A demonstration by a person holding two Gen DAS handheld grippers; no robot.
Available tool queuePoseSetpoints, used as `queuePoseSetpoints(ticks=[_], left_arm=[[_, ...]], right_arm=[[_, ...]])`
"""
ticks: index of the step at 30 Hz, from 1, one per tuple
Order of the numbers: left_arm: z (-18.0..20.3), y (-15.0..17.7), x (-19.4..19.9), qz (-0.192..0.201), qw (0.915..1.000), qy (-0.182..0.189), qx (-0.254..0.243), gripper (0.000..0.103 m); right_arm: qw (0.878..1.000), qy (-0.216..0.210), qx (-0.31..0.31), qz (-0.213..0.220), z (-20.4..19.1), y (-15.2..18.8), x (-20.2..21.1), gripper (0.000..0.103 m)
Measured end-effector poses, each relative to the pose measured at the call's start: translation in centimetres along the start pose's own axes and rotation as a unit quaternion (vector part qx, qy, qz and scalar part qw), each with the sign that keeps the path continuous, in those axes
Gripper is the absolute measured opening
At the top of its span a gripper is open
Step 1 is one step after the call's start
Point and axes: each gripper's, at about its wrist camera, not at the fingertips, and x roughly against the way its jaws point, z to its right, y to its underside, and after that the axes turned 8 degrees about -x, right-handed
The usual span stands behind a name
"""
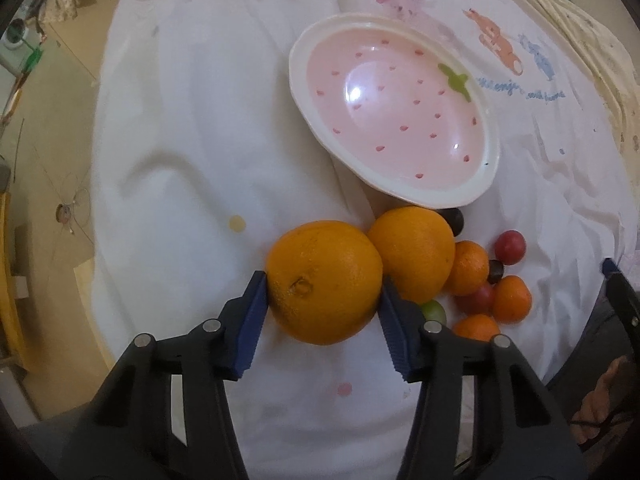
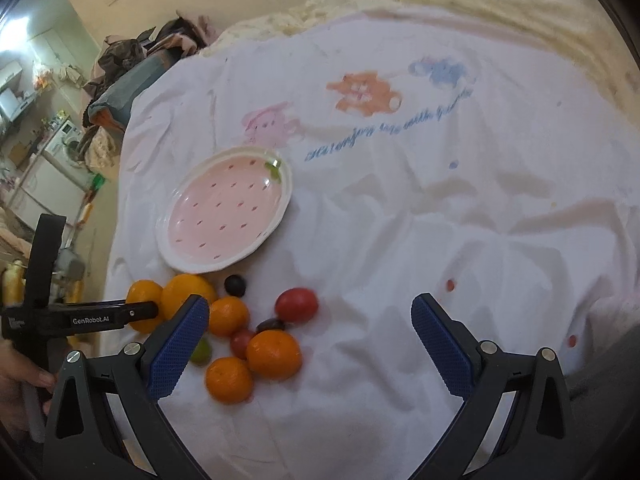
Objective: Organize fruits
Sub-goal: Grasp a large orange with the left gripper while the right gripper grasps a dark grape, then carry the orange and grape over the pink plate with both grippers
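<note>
A large orange (image 1: 320, 284) lies on the white cloth, and my left gripper (image 1: 324, 286) is shut on it, a blue pad pressing each side. A second orange (image 1: 416, 252) touches it on the right. Beyond that lie small mandarins (image 1: 512, 298), a red tomato (image 1: 510, 244), dark grapes (image 1: 456, 220) and a green grape (image 1: 434, 312). The pink strawberry plate (image 1: 298, 80) is empty, just past the fruit. My right gripper (image 2: 310, 304) hangs open above the pile, with mandarins (image 2: 274, 354) and the tomato (image 2: 297, 305) below it. The plate (image 2: 200, 268) is at the left there.
The white cloth (image 2: 400, 220) carries cartoon prints and blue lettering and is wrinkled. Its left edge drops off to the floor (image 1: 48, 160). A hand (image 2: 16, 380) holds the left gripper's handle. Piled clothes (image 2: 132, 68) lie beyond the far left corner.
</note>
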Motion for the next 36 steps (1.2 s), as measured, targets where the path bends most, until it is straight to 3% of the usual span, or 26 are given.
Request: queuePoseSetpoints(ticks=[3, 8, 11, 17, 22, 25, 30, 36], left_arm=[[0.0, 0.5, 1.8, 0.026, 0.9996, 0.006, 0.007, 0.049], [-0.3, 1.1, 3.2, 0.057, 0.9979, 0.008, 0.03, 0.049], [-0.8, 0.9, 3.1, 0.064, 0.9969, 0.002, 0.045, 0.049], [-1.5, 0.7, 3.5, 0.075, 0.9951, 0.003, 0.065, 0.049], [-1.5, 0.5, 3.7, 0.08, 0.9947, 0.007, 0.064, 0.049], [-1.5, 0.5, 3.7, 0.08, 0.9946, 0.007, 0.066, 0.049], [-1.3, 0.4, 3.7, 0.08, 0.9948, 0.004, 0.062, 0.049], [-0.7, 0.3, 4.2, 0.093, 0.9941, -0.005, 0.056, 0.049]], right_arm=[[0.997, -0.045, -0.009, -0.063, -0.4, -1.0, -1.6, 0.088], [0.983, -0.074, 0.015, -0.168, -3.0, -2.7, -6.3, 0.046], [0.979, -0.062, 0.042, -0.191, -4.7, -3.3, -8.5, 0.039], [0.967, -0.002, 0.105, -0.233, -7.9, -3.5, -13.1, 0.035], [0.96, 0.015, 0.122, -0.252, -9.0, -2.9, -15.0, 0.034], [0.959, 0.021, 0.128, -0.253, -9.2, -2.6, -15.6, 0.024], [0.961, 0.003, 0.13, -0.245, -8.8, -2.5, -14.6, 0.024], [0.968, -0.017, 0.113, -0.223, -6.5, -3.8, -10.4, 0.024]])
